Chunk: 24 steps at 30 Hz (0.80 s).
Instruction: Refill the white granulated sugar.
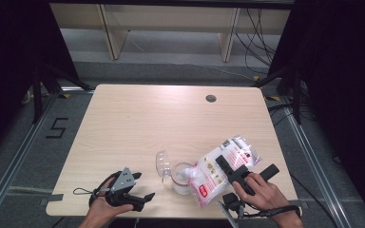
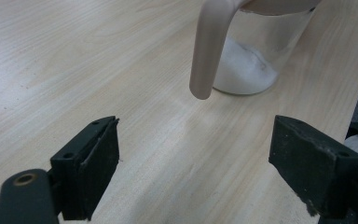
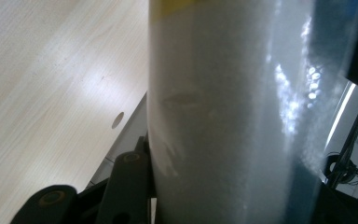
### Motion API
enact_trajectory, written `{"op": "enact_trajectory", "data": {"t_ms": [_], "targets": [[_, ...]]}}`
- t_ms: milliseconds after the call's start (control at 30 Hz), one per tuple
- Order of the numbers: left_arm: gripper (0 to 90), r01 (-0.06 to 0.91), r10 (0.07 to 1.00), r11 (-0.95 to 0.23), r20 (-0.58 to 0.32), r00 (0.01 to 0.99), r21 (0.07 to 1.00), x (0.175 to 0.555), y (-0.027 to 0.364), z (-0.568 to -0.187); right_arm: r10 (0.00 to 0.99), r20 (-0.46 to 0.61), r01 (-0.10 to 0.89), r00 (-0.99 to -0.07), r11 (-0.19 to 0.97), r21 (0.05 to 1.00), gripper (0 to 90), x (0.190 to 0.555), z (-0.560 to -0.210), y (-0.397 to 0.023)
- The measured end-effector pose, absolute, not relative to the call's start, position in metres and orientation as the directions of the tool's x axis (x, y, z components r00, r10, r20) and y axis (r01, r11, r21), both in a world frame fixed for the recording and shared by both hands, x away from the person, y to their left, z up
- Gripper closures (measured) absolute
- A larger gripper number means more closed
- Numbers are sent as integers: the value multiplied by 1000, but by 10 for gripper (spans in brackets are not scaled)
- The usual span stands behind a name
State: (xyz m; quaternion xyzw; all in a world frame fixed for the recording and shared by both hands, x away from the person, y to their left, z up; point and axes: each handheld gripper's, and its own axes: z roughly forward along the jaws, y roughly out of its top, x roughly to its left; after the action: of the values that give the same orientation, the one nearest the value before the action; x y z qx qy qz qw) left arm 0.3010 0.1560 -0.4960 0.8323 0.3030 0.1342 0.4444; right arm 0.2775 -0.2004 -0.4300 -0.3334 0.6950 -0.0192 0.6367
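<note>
- Right claw [image 1: 233, 172] grips the tilted bag [image 1: 223, 171] over the jug [image 1: 183, 178].
- Jug partly filled; pouring looks underway.
- Left claw [image 1: 140, 199] wide, empty, at the jug's 8 o'clock.

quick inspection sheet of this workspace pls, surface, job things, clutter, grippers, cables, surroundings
surface: pale wood table, round hole near far edge
job things: bag of white powder tilted over clear jar; white powder in jar bottom; jar lid hinged open
clutter: nothing seen
grippers: right gripper shut on bag; left gripper open, resting at near edge, jaws toward jar
cables: loop at left gripper; bundle on floor far right
surroundings: grey floor, "5" marking, wooden frame behind table, black curtains at the sides
</note>
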Motion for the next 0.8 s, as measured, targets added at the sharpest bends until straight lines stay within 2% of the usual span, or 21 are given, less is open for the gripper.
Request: {"op": "enact_trajectory", "data": {"t_ms": [800], "targets": [[156, 389, 616, -419, -58, 786, 821, 302, 156, -496, -485, -874, -445, 35, 775, -448, 649, 278, -429, -200]]}}
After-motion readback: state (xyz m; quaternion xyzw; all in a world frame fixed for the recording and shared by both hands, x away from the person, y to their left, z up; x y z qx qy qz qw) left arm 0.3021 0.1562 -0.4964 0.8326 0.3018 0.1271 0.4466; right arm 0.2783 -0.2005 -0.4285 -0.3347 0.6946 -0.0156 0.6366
